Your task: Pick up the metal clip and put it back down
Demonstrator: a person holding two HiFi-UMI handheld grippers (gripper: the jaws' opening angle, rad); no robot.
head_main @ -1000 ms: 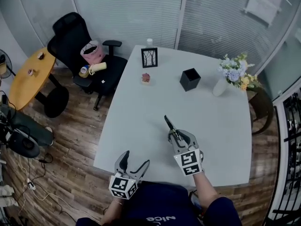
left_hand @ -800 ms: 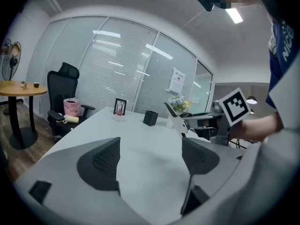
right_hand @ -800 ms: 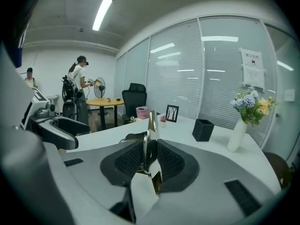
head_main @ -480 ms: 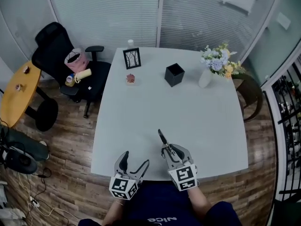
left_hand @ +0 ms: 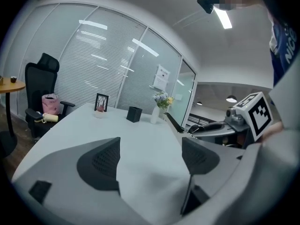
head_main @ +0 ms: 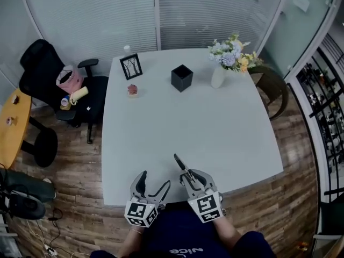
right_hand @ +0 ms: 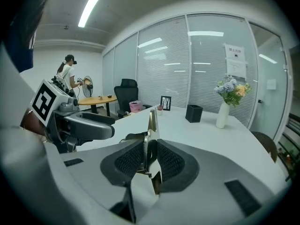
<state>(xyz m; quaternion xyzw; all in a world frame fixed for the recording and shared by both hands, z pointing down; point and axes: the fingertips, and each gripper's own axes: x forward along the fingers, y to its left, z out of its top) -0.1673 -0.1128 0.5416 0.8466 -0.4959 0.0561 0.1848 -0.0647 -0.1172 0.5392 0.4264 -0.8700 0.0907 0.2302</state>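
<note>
The metal clip (right_hand: 150,139) is a thin shiny piece that stands on edge between the pads of my right gripper (right_hand: 149,161). That right gripper (head_main: 185,177) hovers over the white table's near edge (head_main: 161,198), shut on the clip (head_main: 179,162), which juts forward from the jaws. Just left of it my left gripper (head_main: 153,183) is held over the same edge. In the left gripper view its dark pads stand wide apart with nothing between them (left_hand: 150,161), only bare tabletop (left_hand: 140,139) beyond.
At the table's far side stand a black square cup (head_main: 181,78), a white vase of flowers (head_main: 219,74), a small picture frame (head_main: 131,66) and a little pink pot (head_main: 132,90). A black office chair (head_main: 48,77) and a round wooden table (head_main: 9,128) stand to the left.
My right gripper with the clip has drawn back toward the table's near edge. The head camera's view has shifted, so the table's far side appears further left. The left gripper stays put.
</note>
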